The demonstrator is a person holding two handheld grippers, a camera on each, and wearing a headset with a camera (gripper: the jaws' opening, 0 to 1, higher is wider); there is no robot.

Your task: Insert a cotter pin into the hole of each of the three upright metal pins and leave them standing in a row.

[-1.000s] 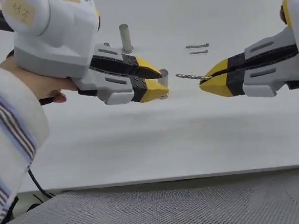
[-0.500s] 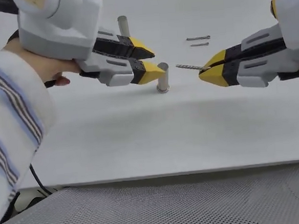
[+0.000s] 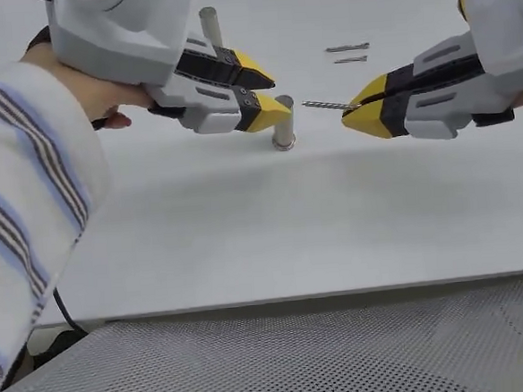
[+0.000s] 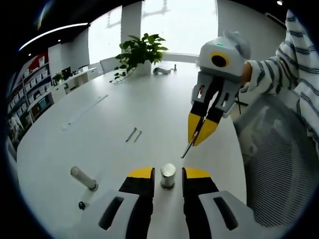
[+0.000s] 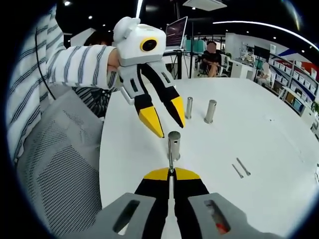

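Two grippers face across the nearest pin [image 3: 283,139], upright on the table [image 3: 246,233]: left gripper [image 3: 277,96] spread beside it, right gripper [image 3: 353,116] pinching a cotter [image 3: 325,106] that points at it, just short. Beyond stand two more pins [image 5: 189,107] [image 5: 210,110]; two spare cotters [image 3: 348,54] lie farther off.

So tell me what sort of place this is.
Likely an open-plan office or showroom: a big white table, a potted plant, wall shelving and a screen.

Three metal pins [image 5: 174,142] [image 5: 189,107] [image 5: 210,110]. Three cotter pins [image 3: 322,106] [image 3: 347,47] [image 3: 351,60]. Two grippers [image 3: 280,96] [image 3: 350,114]. One potted plant [image 4: 142,50].
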